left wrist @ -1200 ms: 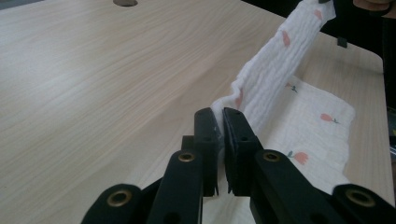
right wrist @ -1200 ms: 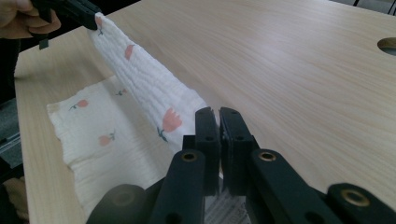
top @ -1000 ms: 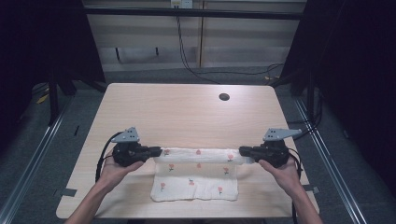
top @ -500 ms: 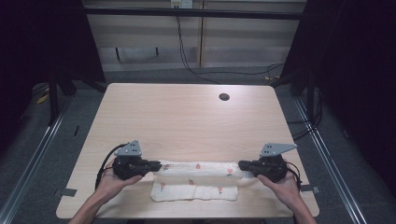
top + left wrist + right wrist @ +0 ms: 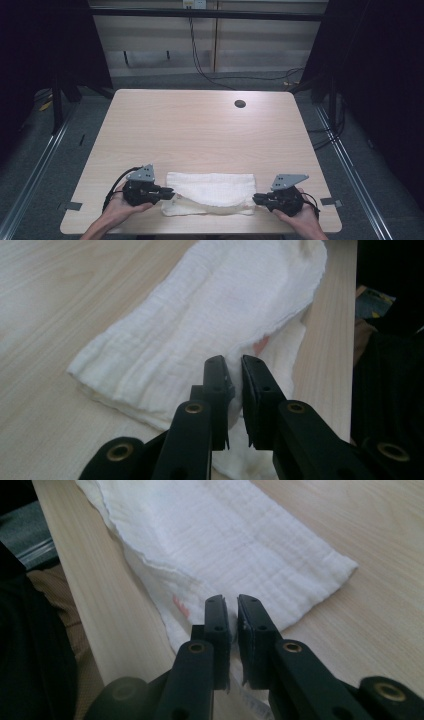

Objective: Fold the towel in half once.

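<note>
A white cloth (image 5: pixel 210 192) with faint pink marks lies folded in a long band near the table's front edge. My left gripper (image 5: pixel 170 192) rests at its left end and my right gripper (image 5: pixel 256 200) at its right end, both low over the wood. In the left gripper view the jaws (image 5: pixel 235 362) stand a narrow gap apart over the cloth (image 5: pixel 200 315), having just been opening, with no fabric pinched. In the right gripper view the jaws (image 5: pixel 230 601) have also just been opening; a bit of the cloth's (image 5: pixel 225 545) edge lies loose in the gap.
The light wooden table (image 5: pixel 200 135) has a small dark cable hole (image 5: pixel 240 104) at its far right. Metal floor rails run along both sides, and cables hang at the wall behind. The person's hands come in from the near edge.
Both hands came toward the near edge and sank, laying the stretched upper edge of the cloth down over its lower part. The jaws have parted slightly.
</note>
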The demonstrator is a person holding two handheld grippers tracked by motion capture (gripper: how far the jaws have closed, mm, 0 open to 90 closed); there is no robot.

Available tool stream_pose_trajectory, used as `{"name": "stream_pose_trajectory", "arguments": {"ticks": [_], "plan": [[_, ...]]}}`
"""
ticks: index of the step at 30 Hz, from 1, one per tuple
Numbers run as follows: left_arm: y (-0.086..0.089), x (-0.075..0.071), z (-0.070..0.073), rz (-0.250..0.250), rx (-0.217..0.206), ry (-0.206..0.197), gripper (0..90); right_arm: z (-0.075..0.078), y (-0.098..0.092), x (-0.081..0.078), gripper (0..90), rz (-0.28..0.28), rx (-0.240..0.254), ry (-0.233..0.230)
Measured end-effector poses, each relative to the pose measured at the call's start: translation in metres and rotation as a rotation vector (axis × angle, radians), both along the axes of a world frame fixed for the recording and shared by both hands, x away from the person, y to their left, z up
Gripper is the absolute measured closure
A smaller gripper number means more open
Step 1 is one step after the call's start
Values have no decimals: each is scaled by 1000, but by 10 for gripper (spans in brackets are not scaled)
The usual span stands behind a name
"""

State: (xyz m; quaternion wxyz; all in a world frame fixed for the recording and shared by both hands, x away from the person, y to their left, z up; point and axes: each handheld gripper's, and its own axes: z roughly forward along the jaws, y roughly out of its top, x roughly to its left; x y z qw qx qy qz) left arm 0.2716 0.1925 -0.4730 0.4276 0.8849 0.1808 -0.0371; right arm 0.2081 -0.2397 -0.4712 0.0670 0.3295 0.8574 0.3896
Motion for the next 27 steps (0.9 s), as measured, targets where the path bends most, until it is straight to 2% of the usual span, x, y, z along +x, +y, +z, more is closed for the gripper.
{"name": "stream_pose_trajectory", "arguments": {"ticks": [2,4,6,8,9,11,13,16,18,20,22,24,26,27], "plan": [[3,-2,2,-5,-17,4,805,1,0,-1,801,4,19,-1],[5,-1,3,-7,-44,26,784,2,2,-3,782,26,28,-11],[8,2,3,10,-88,51,759,4,2,-4,749,19,49,-25],[9,4,5,11,-115,61,755,7,1,-3,715,13,78,-29],[10,5,6,17,-114,52,748,8,0,-3,715,3,81,-35],[9,7,5,48,-104,47,747,8,-2,-1,699,-6,87,-39],[4,10,1,68,-48,30,742,6,-4,2,687,-31,83,-38],[-5,17,-11,88,37,27,728,1,-4,15,640,-82,56,-30],[-9,21,-17,92,71,38,723,-3,-4,26,600,-119,34,-31],[-11,22,-21,93,89,39,711,-8,-4,38,569,-152,26,-26],[-11,22,-22,97,86,40,705,-12,-3,50,543,-178,12,-21],[-12,23,-23,93,79,44,703,-17,-2,60,527,-188,13,-7],[-13,22,-23,94,81,39,701,-20,1,67,523,-195,-26,-8],[-14,21,-23,98,73,42,693,-21,2,70,529,-195,-25,1]]}}
